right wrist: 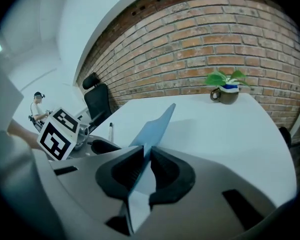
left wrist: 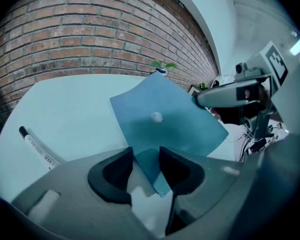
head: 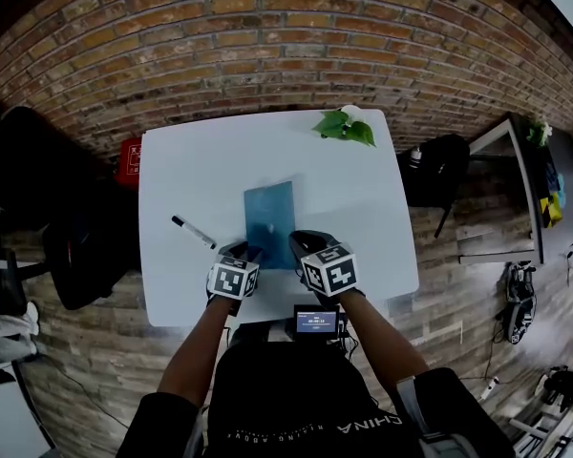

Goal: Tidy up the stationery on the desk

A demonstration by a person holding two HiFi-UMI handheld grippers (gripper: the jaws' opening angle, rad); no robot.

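Table (head: 191,170): white, smooth, matte, rectangular; a brick wall (head: 267,46) behind it, floor of the same brick pattern.
Folder (head: 269,219): thin blue plastic, flexible, rectangular, sheen on its face; a small white round stud (left wrist: 156,116) near the middle.
Folder, place: near-centre of the table, close to the person's edge, between the two grippers.
Folder, long axis: runs away from the person toward the wall, leaning slightly right at the far end; near short edge at the grippers.
Folder, attitude: not flat; the right gripper view sees it nearly edge-on, rising off the tabletop (right wrist: 157,124).
Right gripper (right wrist: 146,154): clamped on the folder's right-hand edge at the near end, dark ribbed pads pressed against both faces.
Left gripper (left wrist: 145,156): jaws stand apart; the folder's near left corner shows in the gap, pads not pressing it.
Marker pen (head: 192,232): slim, white barrel, black cap, lying flat to the left of the folder, apart from it, angled across the table.
Potted plant (head: 345,124): broad green leaves, small round pot, at the far right edge.
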